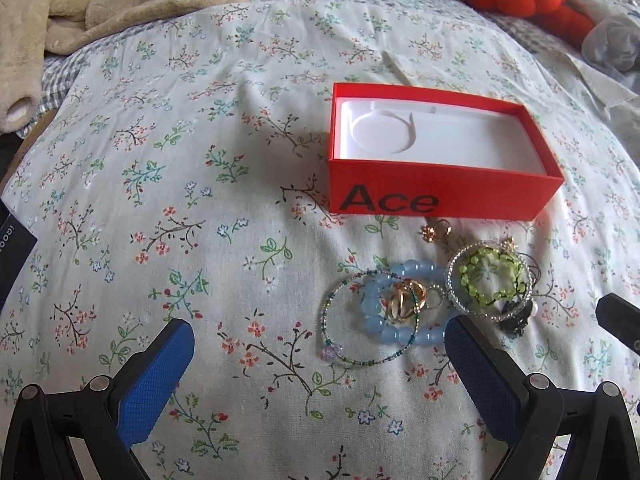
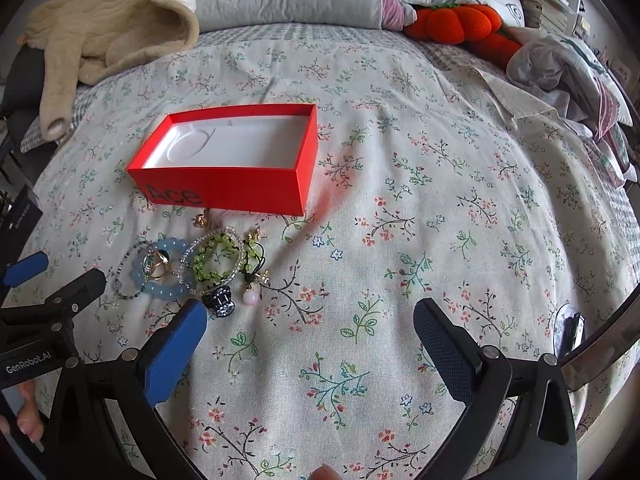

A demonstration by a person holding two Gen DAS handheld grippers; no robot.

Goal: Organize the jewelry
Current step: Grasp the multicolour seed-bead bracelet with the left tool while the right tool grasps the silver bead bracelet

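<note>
An open red box [image 1: 440, 196] marked "Ace", with an empty white insert, lies on the floral bedspread [image 1: 200, 200]. Just in front of it lies a jewelry pile: a blue bead bracelet [image 1: 372, 308], gold rings [image 1: 404, 300], a green bead bracelet [image 1: 492, 276], a gold earring [image 1: 436, 230] and a black hair clip [image 1: 516, 320]. My left gripper [image 1: 318, 326] is open, its right finger beside the blue bracelet, holding nothing. The right wrist view shows the box [image 2: 224, 188], the green bracelet [image 2: 216, 256] and the clip [image 2: 220, 300] to the left of my open, empty right gripper [image 2: 310, 308].
A beige blanket [image 2: 112, 28] lies at the back left, with pillows behind it and an orange plush pumpkin [image 2: 460, 20] at the back right. Crumpled clothes [image 2: 560, 64] lie along the right edge. A hand [image 2: 28, 416] holds the left gripper's handle.
</note>
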